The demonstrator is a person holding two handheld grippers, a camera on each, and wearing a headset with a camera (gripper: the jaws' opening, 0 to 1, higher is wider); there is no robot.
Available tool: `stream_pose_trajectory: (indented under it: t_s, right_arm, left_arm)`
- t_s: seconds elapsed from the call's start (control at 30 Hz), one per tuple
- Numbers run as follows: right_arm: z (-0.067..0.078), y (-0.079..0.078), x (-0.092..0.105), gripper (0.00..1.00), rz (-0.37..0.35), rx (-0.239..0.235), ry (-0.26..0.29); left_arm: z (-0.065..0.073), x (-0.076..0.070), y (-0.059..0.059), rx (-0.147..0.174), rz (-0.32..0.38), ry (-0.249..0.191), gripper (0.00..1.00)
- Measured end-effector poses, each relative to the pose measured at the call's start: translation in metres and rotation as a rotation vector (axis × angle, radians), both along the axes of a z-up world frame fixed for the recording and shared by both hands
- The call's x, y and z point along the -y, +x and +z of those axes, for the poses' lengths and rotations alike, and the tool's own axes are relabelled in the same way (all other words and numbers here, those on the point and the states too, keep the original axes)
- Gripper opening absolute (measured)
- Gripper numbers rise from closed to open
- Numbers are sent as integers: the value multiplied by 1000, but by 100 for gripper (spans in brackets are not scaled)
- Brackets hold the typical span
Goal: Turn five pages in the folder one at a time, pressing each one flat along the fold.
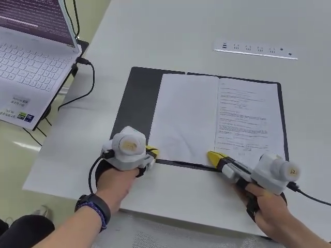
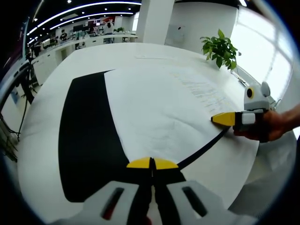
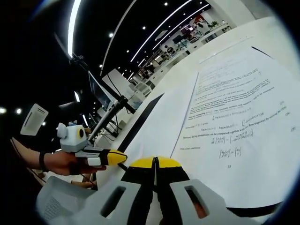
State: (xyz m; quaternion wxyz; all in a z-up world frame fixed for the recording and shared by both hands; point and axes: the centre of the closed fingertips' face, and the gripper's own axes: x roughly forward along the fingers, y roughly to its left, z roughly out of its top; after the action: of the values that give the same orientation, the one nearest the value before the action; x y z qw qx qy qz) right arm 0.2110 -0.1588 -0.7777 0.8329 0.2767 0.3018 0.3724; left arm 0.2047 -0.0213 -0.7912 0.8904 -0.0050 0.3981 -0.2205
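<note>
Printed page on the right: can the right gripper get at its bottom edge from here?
Probably yes. The right gripper sits shut at the fold, beside the bottom edge of the printed page, and nothing lies on it.

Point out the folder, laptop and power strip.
folder (image 1: 137, 98), head view, bare black left cover.
laptop (image 1: 26, 62), head view, keyboard.
power strip (image 1: 256, 50), head view, middle of its top.
</note>
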Motion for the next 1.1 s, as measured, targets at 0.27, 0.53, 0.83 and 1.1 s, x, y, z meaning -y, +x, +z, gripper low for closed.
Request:
stream_pose_trajectory:
  t_s: [0.27,0.53,0.83,1.1]
  right_arm:
    - [-1,-8,1,0,1,-8,-2]
    - [-1,-9,2,0,-2,-8,-13]
    - [-2,-9,3,0,-8,-15,-26]
    - [3,-12,2,6,15,-28,-41]
  left_arm:
    - [0,0,0,2,-1,0,0]
    - [0,0,-1,-8,13,-6,0]
    - [0,2,-1,2,-9,32,0]
    - [1,5,-2,-48,-48,18,3]
